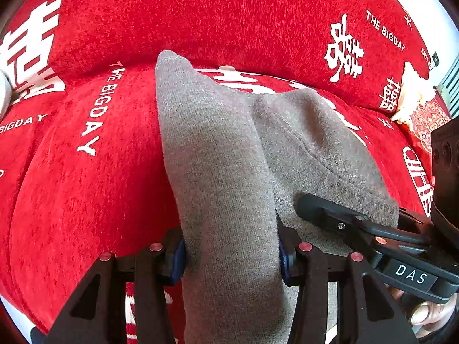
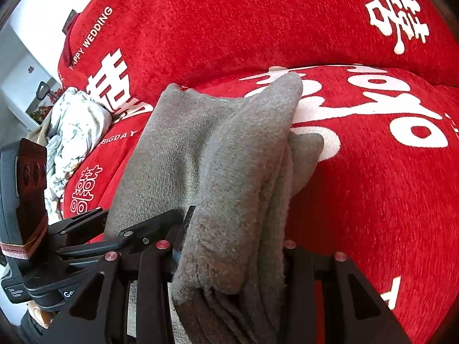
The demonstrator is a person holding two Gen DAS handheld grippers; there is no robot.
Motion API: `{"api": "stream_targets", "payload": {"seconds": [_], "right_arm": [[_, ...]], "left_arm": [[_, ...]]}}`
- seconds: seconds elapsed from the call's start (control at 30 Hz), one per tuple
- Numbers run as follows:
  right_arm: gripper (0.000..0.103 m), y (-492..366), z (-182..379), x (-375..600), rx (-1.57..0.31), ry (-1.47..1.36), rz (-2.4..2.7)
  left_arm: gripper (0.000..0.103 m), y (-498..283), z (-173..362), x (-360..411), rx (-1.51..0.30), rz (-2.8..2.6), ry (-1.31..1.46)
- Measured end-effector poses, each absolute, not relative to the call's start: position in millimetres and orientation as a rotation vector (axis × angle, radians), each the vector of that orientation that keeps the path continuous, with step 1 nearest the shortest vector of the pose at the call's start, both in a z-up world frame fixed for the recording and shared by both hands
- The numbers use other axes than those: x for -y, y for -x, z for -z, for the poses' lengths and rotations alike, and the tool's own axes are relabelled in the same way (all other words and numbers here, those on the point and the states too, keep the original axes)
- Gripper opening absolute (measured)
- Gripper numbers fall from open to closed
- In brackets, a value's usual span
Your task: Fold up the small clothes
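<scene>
One grey garment lies on the red sofa cover, bunched between our two grippers: the left gripper jaws pinch one fold, the right gripper jaws pinch several stacked layers.

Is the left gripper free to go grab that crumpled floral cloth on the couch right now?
Probably not. The left gripper is clamped on the grey garment, which the right gripper also holds. The floral cloth lies apart, with nothing on it.
</scene>
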State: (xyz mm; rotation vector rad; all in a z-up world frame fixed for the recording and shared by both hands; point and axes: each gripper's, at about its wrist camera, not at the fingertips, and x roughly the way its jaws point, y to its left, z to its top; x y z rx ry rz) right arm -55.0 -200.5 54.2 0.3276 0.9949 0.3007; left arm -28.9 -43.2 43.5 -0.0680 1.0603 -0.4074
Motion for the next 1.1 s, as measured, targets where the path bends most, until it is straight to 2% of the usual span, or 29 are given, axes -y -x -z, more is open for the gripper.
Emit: {"api": "stream_targets", "payload": {"seconds": [1.1], "right_arm": [[0.041, 120, -59, 163, -0.907, -0.248, -0.321]], "left_arm": [[0.05, 91, -42, 11, -0.985, 0.392, 0.092]]}}
